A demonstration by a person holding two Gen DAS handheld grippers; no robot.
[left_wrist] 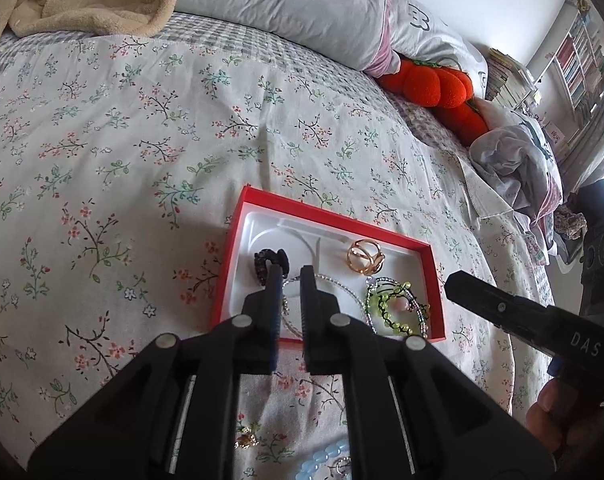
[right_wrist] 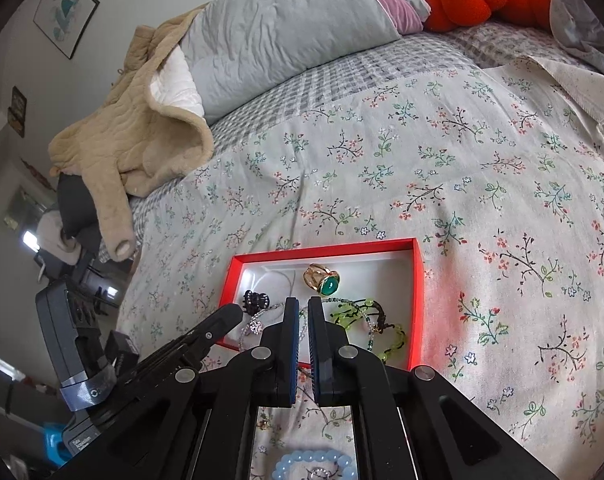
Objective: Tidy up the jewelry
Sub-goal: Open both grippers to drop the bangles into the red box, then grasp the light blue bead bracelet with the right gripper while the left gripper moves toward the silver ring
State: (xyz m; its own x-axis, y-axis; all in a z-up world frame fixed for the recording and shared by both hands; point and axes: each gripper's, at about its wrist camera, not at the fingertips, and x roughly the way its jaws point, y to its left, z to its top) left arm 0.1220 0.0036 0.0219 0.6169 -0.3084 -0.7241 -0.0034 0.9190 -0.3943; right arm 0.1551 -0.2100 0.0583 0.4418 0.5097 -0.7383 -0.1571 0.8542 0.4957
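The blue bracelet (right_wrist: 313, 465) lies on the bed outside the box (right_wrist: 417, 300), directly beneath the slightly parted, empty right gripper (right_wrist: 303, 304); left gripper (left_wrist: 290, 274) likewise parted.

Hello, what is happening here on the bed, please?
A person with a gripper in each hand is sorting jewelry into a red box on the bed. The box already holds a gold ring, a black clip, a green bracelet and a clear bead strand. Both the left gripper and right gripper hover over it, slightly open and empty. A blue bracelet lies outside.
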